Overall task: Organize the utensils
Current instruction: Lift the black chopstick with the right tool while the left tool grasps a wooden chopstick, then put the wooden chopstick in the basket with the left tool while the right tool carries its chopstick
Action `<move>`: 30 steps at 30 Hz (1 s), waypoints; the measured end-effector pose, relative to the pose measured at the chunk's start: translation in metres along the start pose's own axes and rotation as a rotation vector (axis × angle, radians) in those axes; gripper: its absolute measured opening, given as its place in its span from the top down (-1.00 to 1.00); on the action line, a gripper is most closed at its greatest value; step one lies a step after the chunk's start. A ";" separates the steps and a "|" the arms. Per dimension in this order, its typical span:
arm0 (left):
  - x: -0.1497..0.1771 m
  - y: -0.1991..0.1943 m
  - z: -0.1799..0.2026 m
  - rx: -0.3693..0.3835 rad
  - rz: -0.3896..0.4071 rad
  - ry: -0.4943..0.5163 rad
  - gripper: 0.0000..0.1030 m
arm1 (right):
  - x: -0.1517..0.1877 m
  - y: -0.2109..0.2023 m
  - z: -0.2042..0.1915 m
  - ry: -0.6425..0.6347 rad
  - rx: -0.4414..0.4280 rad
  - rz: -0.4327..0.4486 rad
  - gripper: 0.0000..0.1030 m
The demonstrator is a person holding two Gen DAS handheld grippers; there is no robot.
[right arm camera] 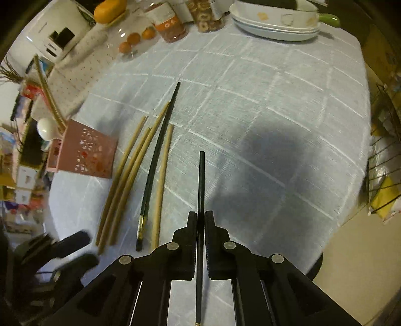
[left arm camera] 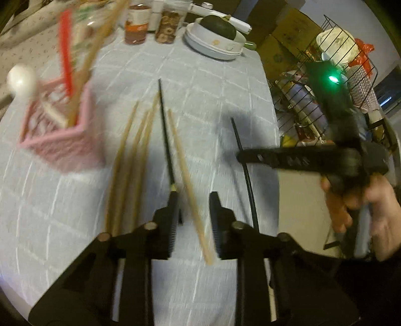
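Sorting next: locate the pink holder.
The pink holder stands at the table's left side in the right wrist view, just left of the loose wooden chopsticks.

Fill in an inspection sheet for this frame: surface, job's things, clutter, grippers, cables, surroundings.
Surface: table under a pale blue checked cloth.
Job's things: pink holder with utensils upright in it; four wooden chopsticks and one black chopstick lying loose.
Clutter: jars, stacked white dishes, oranges.
Grippers: right gripper shut on a second black chopstick; left gripper, jaws astride a wooden chopstick, not pressing it.
Cables: nothing seen.
Surroundings: wire rack, cardboard boxes.
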State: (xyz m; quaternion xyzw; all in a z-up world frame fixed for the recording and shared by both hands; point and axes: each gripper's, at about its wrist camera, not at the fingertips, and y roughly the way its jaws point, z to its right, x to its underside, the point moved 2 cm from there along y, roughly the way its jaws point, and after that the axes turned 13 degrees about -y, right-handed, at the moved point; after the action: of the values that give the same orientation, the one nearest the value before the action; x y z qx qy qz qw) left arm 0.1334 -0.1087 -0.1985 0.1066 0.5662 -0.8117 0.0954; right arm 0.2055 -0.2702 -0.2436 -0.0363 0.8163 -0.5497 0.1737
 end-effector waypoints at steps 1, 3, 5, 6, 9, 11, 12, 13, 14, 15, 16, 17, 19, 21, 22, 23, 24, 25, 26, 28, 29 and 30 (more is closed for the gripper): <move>-0.004 0.007 0.005 -0.017 0.009 0.008 0.55 | 0.002 -0.002 0.005 0.008 -0.004 0.004 0.89; -0.012 0.019 0.010 -0.035 0.014 0.001 0.55 | 0.005 -0.008 0.013 0.030 -0.014 0.014 0.89; -0.023 0.036 0.010 -0.066 0.008 -0.031 0.59 | 0.007 -0.013 0.025 0.041 -0.015 0.026 0.89; -0.029 0.044 0.009 -0.102 0.007 -0.042 0.68 | 0.004 -0.007 0.025 0.044 -0.017 0.030 0.89; -0.041 0.055 0.004 -0.135 0.013 -0.066 0.72 | 0.008 -0.010 0.028 0.052 -0.024 0.038 0.89; -0.048 0.062 0.000 -0.139 0.010 -0.090 0.74 | 0.010 -0.010 0.033 0.053 -0.024 0.033 0.88; -0.052 0.066 -0.002 -0.139 0.004 -0.100 0.76 | 0.010 -0.008 0.035 0.054 -0.024 0.030 0.88; -0.054 0.069 -0.002 -0.138 -0.001 -0.105 0.76 | 0.010 -0.005 0.037 0.055 -0.025 0.025 0.88; -0.057 0.075 -0.004 -0.143 -0.012 -0.119 0.77 | 0.011 -0.005 0.038 0.058 -0.026 0.022 0.88; -0.059 0.079 -0.006 -0.148 -0.019 -0.128 0.78 | 0.011 -0.004 0.039 0.062 -0.027 0.018 0.88; -0.061 0.082 -0.007 -0.153 -0.025 -0.136 0.79 | 0.012 -0.004 0.040 0.064 -0.025 0.016 0.88; -0.062 0.085 -0.009 -0.156 -0.031 -0.145 0.79 | 0.013 -0.004 0.041 0.065 -0.024 0.015 0.88; -0.064 0.088 -0.010 -0.158 -0.038 -0.159 0.79 | 0.013 -0.005 0.041 0.066 -0.023 0.016 0.88; -0.065 0.089 -0.009 -0.175 -0.029 -0.160 0.79 | 0.014 -0.008 0.040 0.066 -0.015 0.029 0.88; -0.065 0.089 -0.008 -0.181 -0.029 -0.159 0.79 | 0.014 -0.009 0.040 0.066 -0.010 0.035 0.88; -0.065 0.089 -0.007 -0.187 -0.031 -0.157 0.79 | 0.015 -0.011 0.039 0.068 -0.004 0.041 0.88; -0.065 0.088 -0.007 -0.197 -0.028 -0.152 0.87 | 0.015 -0.012 0.039 0.069 0.000 0.046 0.88; -0.065 0.087 -0.006 -0.201 -0.022 -0.147 0.88 | 0.016 -0.015 0.037 0.073 0.010 0.056 0.88; -0.063 0.081 -0.004 -0.213 -0.002 -0.129 0.88 | 0.017 -0.019 0.035 0.075 0.017 0.066 0.88; -0.058 0.070 0.000 -0.199 0.025 -0.098 0.88 | 0.018 -0.027 0.030 0.075 0.026 0.091 0.88; -0.055 0.062 0.001 -0.188 0.035 -0.092 0.88 | 0.018 -0.033 0.026 0.071 0.036 0.110 0.89; -0.053 0.056 0.001 -0.179 0.043 -0.089 0.88 | 0.019 -0.039 0.021 0.063 0.050 0.125 0.89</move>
State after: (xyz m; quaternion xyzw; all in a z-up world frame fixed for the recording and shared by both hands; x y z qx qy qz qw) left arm 0.1991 -0.1273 -0.2334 0.0737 0.6294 -0.7595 0.1470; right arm 0.1897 -0.3090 -0.2201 0.0364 0.8082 -0.5587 0.1826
